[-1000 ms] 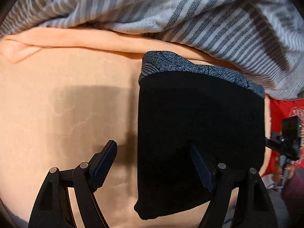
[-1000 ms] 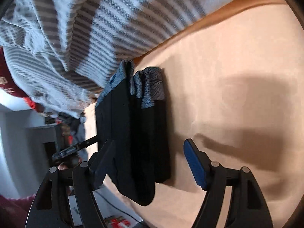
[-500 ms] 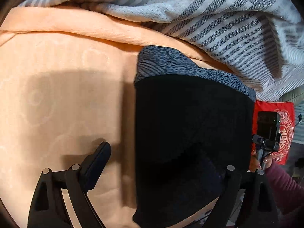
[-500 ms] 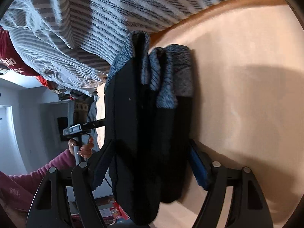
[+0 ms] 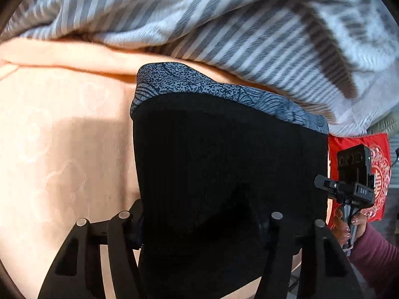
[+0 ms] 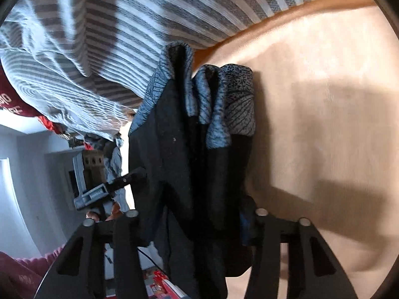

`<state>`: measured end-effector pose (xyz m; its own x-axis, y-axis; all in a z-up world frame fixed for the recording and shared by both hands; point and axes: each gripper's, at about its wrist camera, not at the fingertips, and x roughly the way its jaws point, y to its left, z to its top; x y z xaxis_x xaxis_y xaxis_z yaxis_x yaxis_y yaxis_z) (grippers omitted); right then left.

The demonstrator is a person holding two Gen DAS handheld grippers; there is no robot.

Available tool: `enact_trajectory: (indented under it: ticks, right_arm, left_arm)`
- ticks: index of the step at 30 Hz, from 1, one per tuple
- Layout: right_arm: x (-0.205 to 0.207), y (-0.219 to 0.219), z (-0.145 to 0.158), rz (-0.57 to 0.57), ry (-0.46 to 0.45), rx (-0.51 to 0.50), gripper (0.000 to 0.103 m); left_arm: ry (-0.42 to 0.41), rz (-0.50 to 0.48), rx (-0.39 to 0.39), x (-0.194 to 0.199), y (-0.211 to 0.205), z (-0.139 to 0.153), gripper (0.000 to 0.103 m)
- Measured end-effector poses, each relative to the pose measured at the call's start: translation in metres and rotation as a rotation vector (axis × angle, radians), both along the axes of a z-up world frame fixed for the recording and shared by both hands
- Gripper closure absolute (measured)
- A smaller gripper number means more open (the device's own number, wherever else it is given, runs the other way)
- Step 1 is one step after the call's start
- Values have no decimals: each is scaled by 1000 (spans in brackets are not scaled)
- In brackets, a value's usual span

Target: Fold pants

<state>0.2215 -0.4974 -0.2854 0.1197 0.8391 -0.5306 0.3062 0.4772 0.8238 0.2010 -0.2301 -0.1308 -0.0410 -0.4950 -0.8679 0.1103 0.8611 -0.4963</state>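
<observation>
Both pairs of jaws have just been closing, and now the folded bundle of black pants with a blue-grey patterned waistband sits squeezed between them, where a second ago it lay free between spread fingers. The left gripper is clamped on the near end of the bundle, its pads buried in dark cloth. The right gripper is clenched on the stacked layers from the side, and the other view shows it at the bundle's far edge. My read: the folding is essentially done, and this double grip sets up a lift or a final tidy.

The pants form a compact, thick rectangle, several layers deep, waistband edges stacked together at the far end and black legs nearer the cameras. The bundle rests on a peach-coloured bedsheet, close to a rumpled grey-and-white striped blanket heaped just behind it. A red patterned cloth hangs beyond the bed's edge.
</observation>
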Motion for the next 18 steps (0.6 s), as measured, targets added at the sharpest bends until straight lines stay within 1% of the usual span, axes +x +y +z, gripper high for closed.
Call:
enact_trajectory:
  ticks: [2, 6, 9, 10, 11, 12, 14, 18]
  right_arm:
    - [-3, 0, 5, -22, 7, 8, 56]
    - [-14, -3, 22, -33, 2, 32, 57]
    - [-28, -4, 38, -37, -6, 39, 57]
    - [-33, -5, 44, -39, -9, 39, 57]
    - [-40, -6, 50, -42, -12, 38, 57]
    - [-45, -6, 55, -47, -12, 40, 57]
    - [-59, -8, 61, -51, -11, 38, 57]
    - [-85, -6, 62, -57, 19, 19, 57]
  left_arm:
    - [-26, -17, 10, -4, -5, 13, 43]
    - [-42, -23, 10, -14, -8, 38, 43]
    - [-56, -29, 12, -31, -8, 55, 43]
    - [-59, -28, 14, -36, -20, 62, 43]
    - [-64, -32, 19, -43, -23, 69, 43]
    - [-68, -40, 26, -48, -20, 72, 43]
    - [-67, -59, 41, -64, -29, 76, 43]
    - [-29, -60, 42, -93, -38, 69, 42]
